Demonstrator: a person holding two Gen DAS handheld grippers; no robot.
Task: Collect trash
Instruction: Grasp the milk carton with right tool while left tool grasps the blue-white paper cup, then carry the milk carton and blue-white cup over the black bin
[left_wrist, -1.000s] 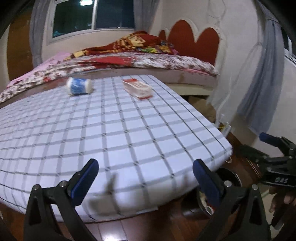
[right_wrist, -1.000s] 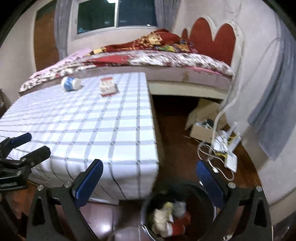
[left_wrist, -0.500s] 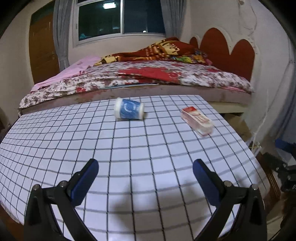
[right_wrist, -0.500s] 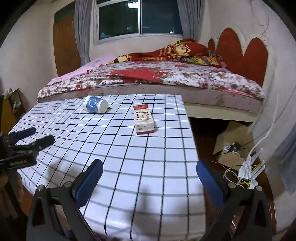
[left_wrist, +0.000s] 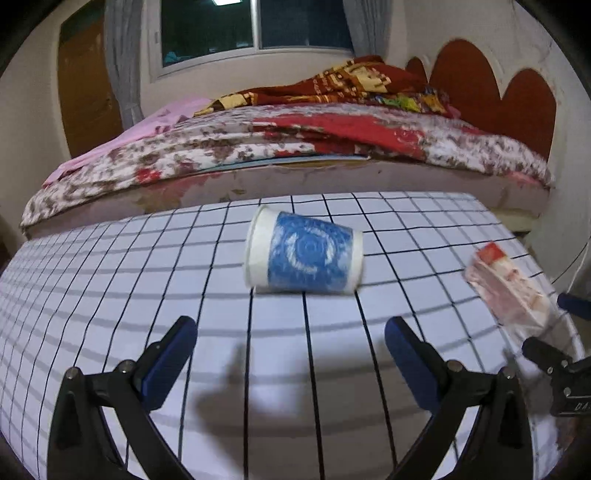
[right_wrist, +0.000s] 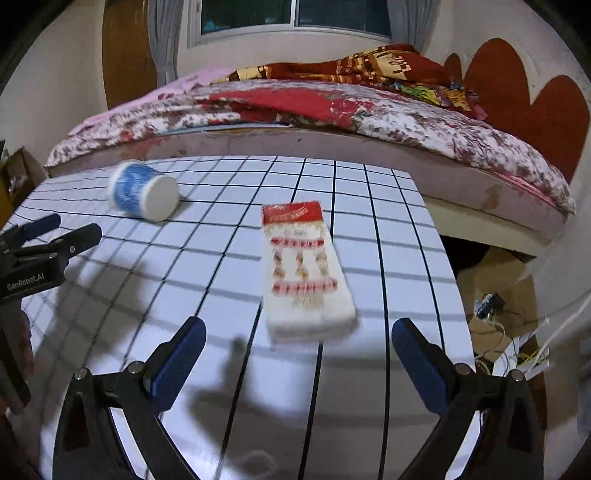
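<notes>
A blue and white paper cup (left_wrist: 304, 254) lies on its side on the checked table (left_wrist: 110, 295); it also shows in the right wrist view (right_wrist: 142, 192). A red and white packet (right_wrist: 304, 273) lies flat to its right, at the table's right side in the left wrist view (left_wrist: 506, 284). My left gripper (left_wrist: 290, 354) is open and empty, just short of the cup. My right gripper (right_wrist: 299, 354) is open and empty, just short of the packet. Each gripper shows at the edge of the other's view.
A bed (left_wrist: 295, 147) with a floral cover and red blanket runs behind the table. A cardboard box and cables (right_wrist: 495, 306) lie on the floor to the right of the table. A wooden door (left_wrist: 88, 92) stands at the back left.
Both grippers have moved up from the bin at the table's edge and forward over the table. The cup and the packet now lie much closer. Both stay open.
</notes>
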